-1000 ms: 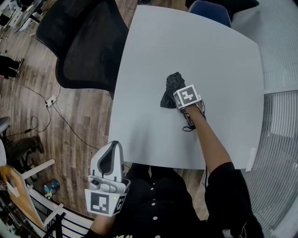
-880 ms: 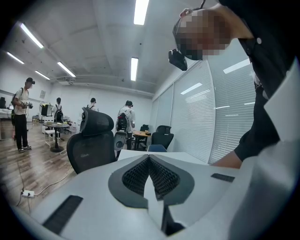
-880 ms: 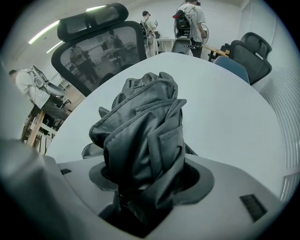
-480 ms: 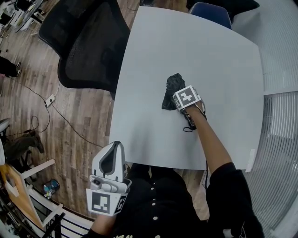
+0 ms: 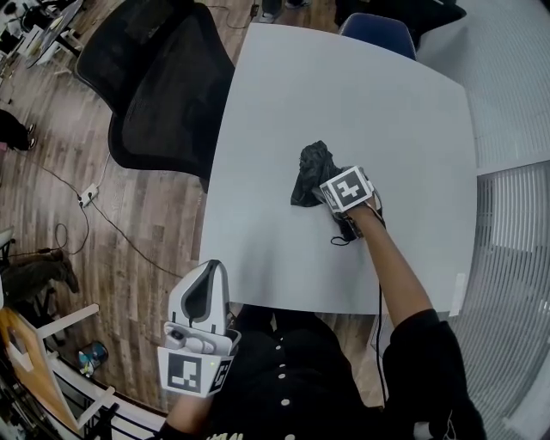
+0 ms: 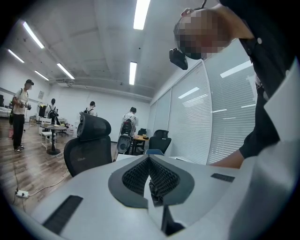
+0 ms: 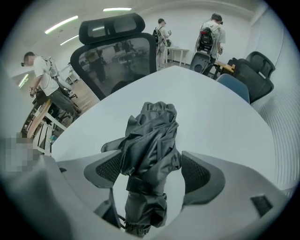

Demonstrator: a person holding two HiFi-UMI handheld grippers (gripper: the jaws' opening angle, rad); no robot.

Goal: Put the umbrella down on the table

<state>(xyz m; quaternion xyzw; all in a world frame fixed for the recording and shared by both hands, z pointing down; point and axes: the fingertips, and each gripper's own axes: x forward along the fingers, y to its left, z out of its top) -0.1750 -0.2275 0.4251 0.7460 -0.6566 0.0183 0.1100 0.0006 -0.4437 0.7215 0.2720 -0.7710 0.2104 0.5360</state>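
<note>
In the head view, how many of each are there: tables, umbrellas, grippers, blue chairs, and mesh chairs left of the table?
Table: 1
Umbrella: 1
Left gripper and right gripper: 2
Blue chair: 1
Mesh chair: 1
Total: 6

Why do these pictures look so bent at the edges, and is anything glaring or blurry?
Head view: the wide lens bows the edges of the table; light is even. Left gripper view: round frame, black corners, ceiling lights blown out white. Right gripper view: same round frame; the umbrella is sharp, softly lit.
</note>
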